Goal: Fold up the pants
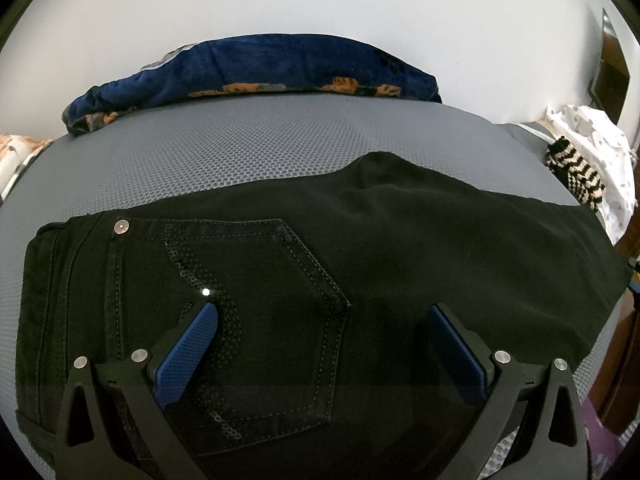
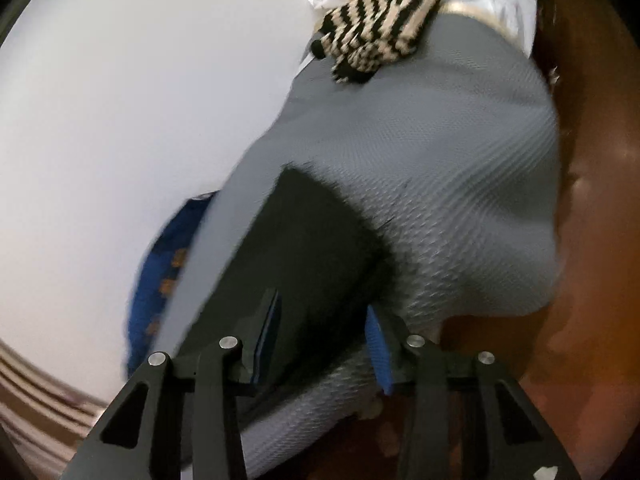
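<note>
Black pants lie flat on a grey mesh mattress, waistband to the left, back pocket with sequin trim facing up, legs running off to the right. My left gripper is open and empty, hovering just above the back pocket. In the blurred right wrist view the leg end of the pants lies on the mattress. My right gripper is open, its blue-padded fingers on either side of the pants' edge near the mattress border.
A folded blue floral blanket lies at the far edge against a white wall. A striped black-and-cream knit and white dotted cloth sit at the mattress's right end. Brown floor lies beyond the edge.
</note>
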Available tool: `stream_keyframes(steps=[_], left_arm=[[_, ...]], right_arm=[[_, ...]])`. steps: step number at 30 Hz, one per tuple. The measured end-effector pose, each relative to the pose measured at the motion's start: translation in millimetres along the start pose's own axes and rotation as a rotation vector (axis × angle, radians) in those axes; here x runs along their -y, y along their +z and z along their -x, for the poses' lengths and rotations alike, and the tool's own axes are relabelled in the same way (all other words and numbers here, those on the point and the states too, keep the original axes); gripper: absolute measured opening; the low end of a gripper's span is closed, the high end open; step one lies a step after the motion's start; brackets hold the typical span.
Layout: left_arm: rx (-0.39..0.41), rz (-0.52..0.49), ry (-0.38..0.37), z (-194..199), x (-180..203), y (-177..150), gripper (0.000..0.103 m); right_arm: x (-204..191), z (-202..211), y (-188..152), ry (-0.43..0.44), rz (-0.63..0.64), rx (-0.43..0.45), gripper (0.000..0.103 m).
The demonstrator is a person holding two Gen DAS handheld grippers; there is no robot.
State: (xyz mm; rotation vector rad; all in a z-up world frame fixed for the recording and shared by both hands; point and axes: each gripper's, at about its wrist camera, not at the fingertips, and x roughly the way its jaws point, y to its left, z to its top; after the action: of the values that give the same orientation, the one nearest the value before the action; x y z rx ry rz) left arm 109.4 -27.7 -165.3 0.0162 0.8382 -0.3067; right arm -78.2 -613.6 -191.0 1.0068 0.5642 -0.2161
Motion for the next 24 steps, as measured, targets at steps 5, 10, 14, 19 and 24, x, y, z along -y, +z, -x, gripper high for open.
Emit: stream_keyframes(steps=[5, 10, 14, 19, 24], left_arm=[[0.002, 0.003, -0.002, 0, 0, 0, 0.103], [0.005, 0.006, -0.005, 0, 0, -1, 0.103], [0.014, 0.022, -0.026, 2, -2, -1, 0.103], [0.002, 0.108, -0.14, 13, -12, 10, 0.102], [0.088, 0.204, -0.199, 45, -25, 21, 0.102]], right_arm=[[-8, -18, 6, 0.026, -0.01, 0.005, 0.042], [-16, -30, 15, -0.088, -0.043, -0.012, 0.016], [-4, -30, 15, -0.064, -0.084, -0.042, 0.007], [-35, -18, 20, -0.023, -0.018, -0.012, 0.007], [-110, -21, 18, 0.015, 0.167, -0.02, 0.007]])
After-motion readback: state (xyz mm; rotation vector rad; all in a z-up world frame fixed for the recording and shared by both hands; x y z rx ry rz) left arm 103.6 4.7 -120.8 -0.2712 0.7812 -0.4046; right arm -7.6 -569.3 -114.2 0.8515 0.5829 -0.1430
